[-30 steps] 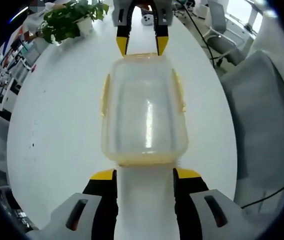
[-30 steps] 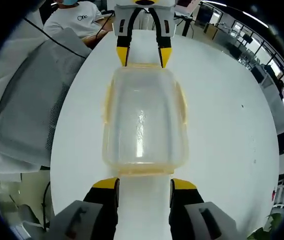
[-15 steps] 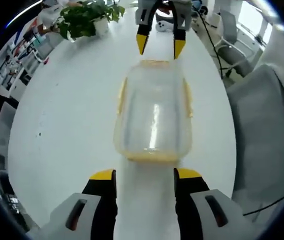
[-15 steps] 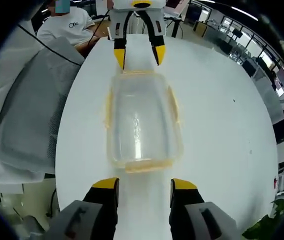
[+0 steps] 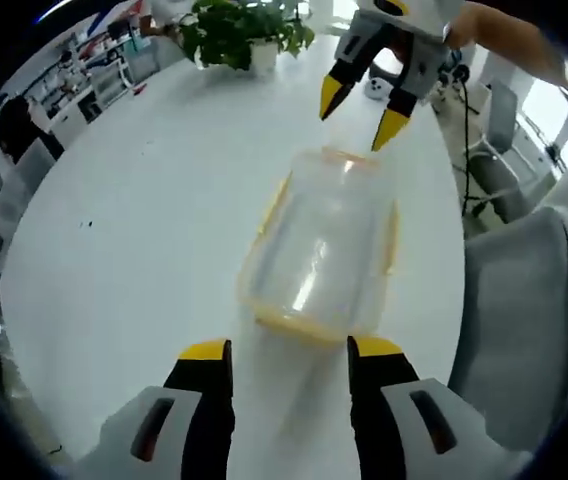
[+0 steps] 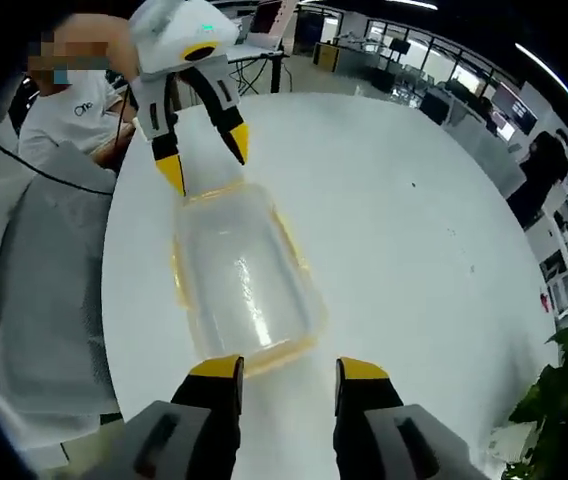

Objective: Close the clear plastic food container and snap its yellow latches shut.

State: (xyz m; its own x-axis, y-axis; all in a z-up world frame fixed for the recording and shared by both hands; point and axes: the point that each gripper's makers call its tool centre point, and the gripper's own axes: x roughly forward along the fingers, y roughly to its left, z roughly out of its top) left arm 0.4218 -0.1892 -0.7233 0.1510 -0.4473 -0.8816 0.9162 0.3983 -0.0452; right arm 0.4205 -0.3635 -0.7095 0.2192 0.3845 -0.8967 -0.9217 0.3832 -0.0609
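- Both grippers have pulled back off the container (image 5: 324, 245) since a second ago.
- Left gripper (image 5: 289, 350) and right gripper (image 6: 289, 365): fingers spread, holding nothing.
- Lid on; yellow latches (image 5: 309, 322) look down, task likely done, can't confirm.

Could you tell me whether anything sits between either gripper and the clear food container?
Nothing visible does. Only bare white table lies between the left gripper and the container, and likewise between the right gripper and it.
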